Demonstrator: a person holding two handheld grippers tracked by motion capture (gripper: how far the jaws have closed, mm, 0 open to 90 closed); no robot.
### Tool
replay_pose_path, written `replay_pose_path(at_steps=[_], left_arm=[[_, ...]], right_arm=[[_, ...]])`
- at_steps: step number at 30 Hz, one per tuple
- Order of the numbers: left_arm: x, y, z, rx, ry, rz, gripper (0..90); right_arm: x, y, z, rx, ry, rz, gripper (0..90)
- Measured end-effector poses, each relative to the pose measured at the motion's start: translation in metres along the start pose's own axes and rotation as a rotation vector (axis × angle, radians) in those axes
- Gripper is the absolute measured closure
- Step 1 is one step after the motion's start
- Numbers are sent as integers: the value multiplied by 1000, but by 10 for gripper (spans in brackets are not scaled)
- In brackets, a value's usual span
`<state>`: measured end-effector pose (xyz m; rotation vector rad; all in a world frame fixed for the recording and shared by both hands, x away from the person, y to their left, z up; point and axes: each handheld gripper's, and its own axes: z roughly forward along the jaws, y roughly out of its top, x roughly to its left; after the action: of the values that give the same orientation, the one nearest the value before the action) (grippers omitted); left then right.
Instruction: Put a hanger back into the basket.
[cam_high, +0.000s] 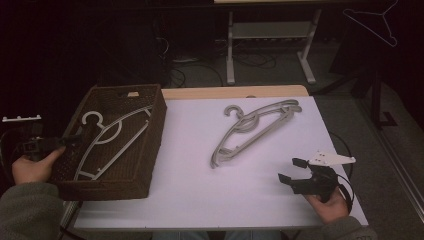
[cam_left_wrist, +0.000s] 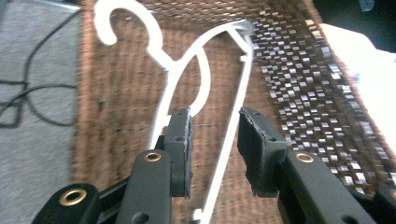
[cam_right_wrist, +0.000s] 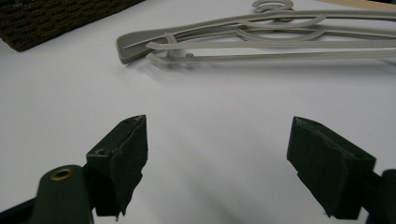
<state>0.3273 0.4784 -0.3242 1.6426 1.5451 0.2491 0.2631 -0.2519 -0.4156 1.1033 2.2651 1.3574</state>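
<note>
Tabletop (cam_high: 200, 200), white, spanning the person's side of the high view, with bare wood showing at the far edge. Wicker basket (cam_high: 155, 145), dark brown and rectangular, set at the left end of the tabletop. White hanger (cam_high: 107, 137) lying flat on the basket floor, hook toward the far left corner, lower bar running toward the near side; seen again in the left gripper view as white hanger (cam_left_wrist: 233, 116) on brown weave. Grey hangers (cam_high: 255, 127), several stacked together, resting on the tabletop right of the basket and well apart from it, hooks pointing away from the person. Left gripper (cam_high: 75, 141) over the basket's near left corner, jaws partly apart, the white bar running between them with a visible gap to each pad (cam_left_wrist: 184, 140): no grip on the hanger, judged as the release step, hanger already deposited. Right gripper (cam_high: 292, 170) near the tabletop's right front, jaws wide apart, nothing between them, aimed at the near tips of the grey stack (cam_right_wrist: 140, 46). Next move, as judged: left gripper lifted clear of the basket, right gripper advanced to the stack and closed on one hanger alone, without dragging its neighbours.
</note>
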Motion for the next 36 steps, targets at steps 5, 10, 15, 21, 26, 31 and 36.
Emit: replay_pose_path(at_steps=[5,10,15,21,26,31,36], left_arm=[[-9,-1,5,-1,-66,9,644],[-19,0,9,-8,-121,28,636],[-35,0,10,-29,-177,56,608],[-59,3,12,-20,-208,127,559],[-74,2,14,-30,-243,147,512],[-100,-4,25,-9,-293,188,478],[-118,-11,33,-5,-341,204,470]], right_arm=[[-1,1,0,-3,-5,-2,192],[-1,2,-1,-1,-11,0,192],[-3,1,-2,-3,-18,2,192],[-3,2,-3,-8,-19,1,191],[-3,2,-4,-11,-24,-1,186],[-4,3,-3,-7,-23,-3,186],[-3,3,-3,-9,-24,-3,186]])
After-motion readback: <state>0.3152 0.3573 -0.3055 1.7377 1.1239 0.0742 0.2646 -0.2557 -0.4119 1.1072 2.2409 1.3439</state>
